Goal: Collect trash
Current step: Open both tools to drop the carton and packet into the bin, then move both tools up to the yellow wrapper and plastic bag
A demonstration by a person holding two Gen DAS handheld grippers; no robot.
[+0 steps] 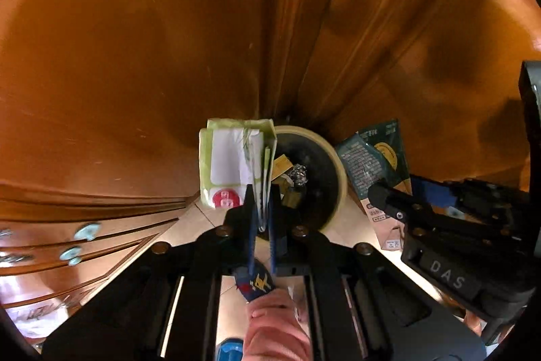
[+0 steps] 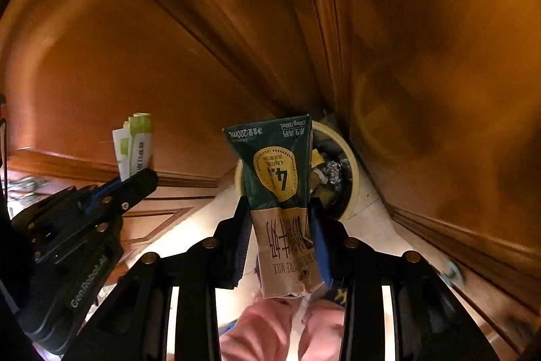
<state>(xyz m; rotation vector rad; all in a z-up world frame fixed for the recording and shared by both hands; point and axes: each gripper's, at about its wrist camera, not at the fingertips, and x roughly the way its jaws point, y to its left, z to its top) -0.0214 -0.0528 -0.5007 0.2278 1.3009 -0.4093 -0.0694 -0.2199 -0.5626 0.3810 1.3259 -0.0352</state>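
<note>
Left gripper (image 1: 260,215): your jaws are pinched fully closed on the green-and-white tissue pack (image 1: 233,164), above the bin's near rim.
Right gripper (image 2: 279,225): your jaws clamp the milk carton (image 2: 280,192).
Trash bin (image 1: 334,164): on the floor by the wooden cabinet corner, holding crumpled foil (image 1: 299,175).

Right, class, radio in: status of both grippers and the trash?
Left gripper shut on green packet. Right gripper gripping milk carton. Bin below, nothing blocking.

Green-and-tan milk carton (image 2: 280,188) (yellow badge); pale green-white packet (image 1: 233,164).
</note>
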